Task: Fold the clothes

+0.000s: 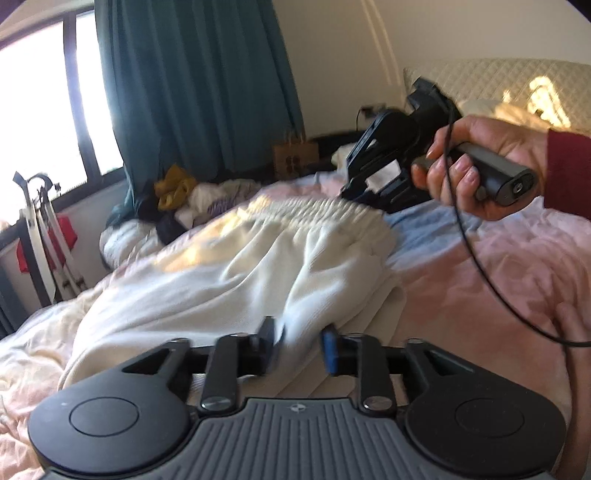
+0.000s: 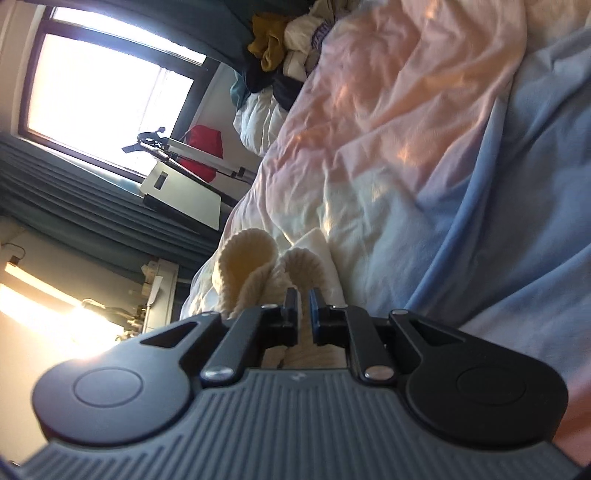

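the right gripper (image 2: pixel 303 308) was clamped on the ribbed waistband of the white pants (image 1: pixel 236 273); the left gripper (image 1: pixel 299 345) stood parted over their lower end.

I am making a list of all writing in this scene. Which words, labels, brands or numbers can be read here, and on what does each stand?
No text reads clearly.
Purple print on the white garment in the pile: too blurred to read.
Dark mark on the brown paper bag: a figure, no letters readable.
Small round mark on the left gripper's grey body: a symbol, not text.
The white pants: no print visible.
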Motion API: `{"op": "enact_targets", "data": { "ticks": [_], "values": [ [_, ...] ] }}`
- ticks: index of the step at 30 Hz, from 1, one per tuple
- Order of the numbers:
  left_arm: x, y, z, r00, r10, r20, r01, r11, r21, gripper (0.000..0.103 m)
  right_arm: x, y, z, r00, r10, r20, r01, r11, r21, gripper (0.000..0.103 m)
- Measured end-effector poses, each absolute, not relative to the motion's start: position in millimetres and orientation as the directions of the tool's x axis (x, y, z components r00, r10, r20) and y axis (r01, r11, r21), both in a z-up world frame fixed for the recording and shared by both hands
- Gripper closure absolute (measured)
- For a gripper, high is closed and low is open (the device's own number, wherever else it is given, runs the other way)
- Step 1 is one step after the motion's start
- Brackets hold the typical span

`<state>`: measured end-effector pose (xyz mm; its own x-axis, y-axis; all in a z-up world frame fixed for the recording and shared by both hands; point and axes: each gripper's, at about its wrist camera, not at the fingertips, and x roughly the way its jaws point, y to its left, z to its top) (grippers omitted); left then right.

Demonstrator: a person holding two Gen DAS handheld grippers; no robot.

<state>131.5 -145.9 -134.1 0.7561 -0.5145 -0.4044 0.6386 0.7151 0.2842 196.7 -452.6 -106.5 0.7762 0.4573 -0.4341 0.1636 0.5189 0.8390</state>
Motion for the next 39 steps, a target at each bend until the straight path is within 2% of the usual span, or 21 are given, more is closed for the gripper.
{"op": "enact_targets", "data": {
  "ticks": [1, 2, 5, 7, 9, 12, 16, 20, 24, 36, 39],
  "values": [
    [129.0, -149.1, -133.9, 0.763, -0.511, -0.396, 0.633, 0.714, 0.299, 0.053, 194.4, -453.6, -104.4, 0.780, 0.457, -0.427, 0.159, 0.516, 0.842, 0.092],
    [126.5, -152.2, -133.8, 0.770, -0.508, -0.387, 0.627, 0.713, 0.314, 0.050, 193.7, -454.3, -102.9, 0.785, 0.465, -0.409, 0.149, 0.499, 0.854, 0.092],
    [124.3, -161.5, -133.4, 0.775, -0.504, -0.381, 0.622, 0.712, 0.326, 0.049, 193.1, -455.9, -99.2, 0.796, 0.494, -0.350, 0.113, 0.447, 0.887, 0.089],
    [124.4, -168.0, -132.5, 0.780, -0.504, -0.371, 0.618, 0.715, 0.329, 0.048, 194.9, -456.1, -98.1, 0.797, 0.520, -0.307, 0.083, 0.410, 0.908, 0.080],
    [122.3, -176.4, -132.2, 0.785, -0.508, -0.354, 0.615, 0.710, 0.344, 0.045, 199.3, -455.2, -100.1, 0.790, 0.554, -0.261, 0.049, 0.368, 0.929, 0.054],
    [126.7, -191.7, -137.7, 0.786, -0.508, -0.353, 0.615, 0.702, 0.358, 0.044, 205.0, -454.2, -103.0, 0.781, 0.597, -0.183, 0.001, 0.292, 0.956, 0.037],
    [136.6, -212.2, -150.4, 0.781, -0.496, -0.378, 0.620, 0.684, 0.383, 0.044, 221.4, -446.0, -106.3, 0.749, 0.648, -0.140, -0.033, 0.248, 0.968, 0.036],
    [144.3, -225.2, -161.6, 0.793, -0.467, -0.391, 0.605, 0.681, 0.413, 0.042, 240.4, -425.2, -111.8, 0.682, 0.681, -0.266, 0.016, 0.350, 0.937, 0.036],
    [146.4, -229.5, -166.5, 0.799, -0.454, -0.395, 0.596, 0.687, 0.416, 0.042, 244.5, -411.5, -115.3, 0.623, 0.709, -0.332, 0.008, 0.418, 0.908, 0.038],
    [131.7, -220.0, -156.6, 0.800, -0.479, -0.361, 0.595, 0.708, 0.380, 0.042, 186.7, -393.4, -85.3, 0.562, 0.768, -0.306, -0.068, 0.412, 0.909, 0.036],
    [128.1, -216.9, -156.7, 0.798, -0.476, -0.370, 0.597, 0.707, 0.379, 0.042, 174.6, -393.4, -83.9, 0.611, 0.730, -0.307, -0.061, 0.430, 0.901, 0.037]
  ]
}}
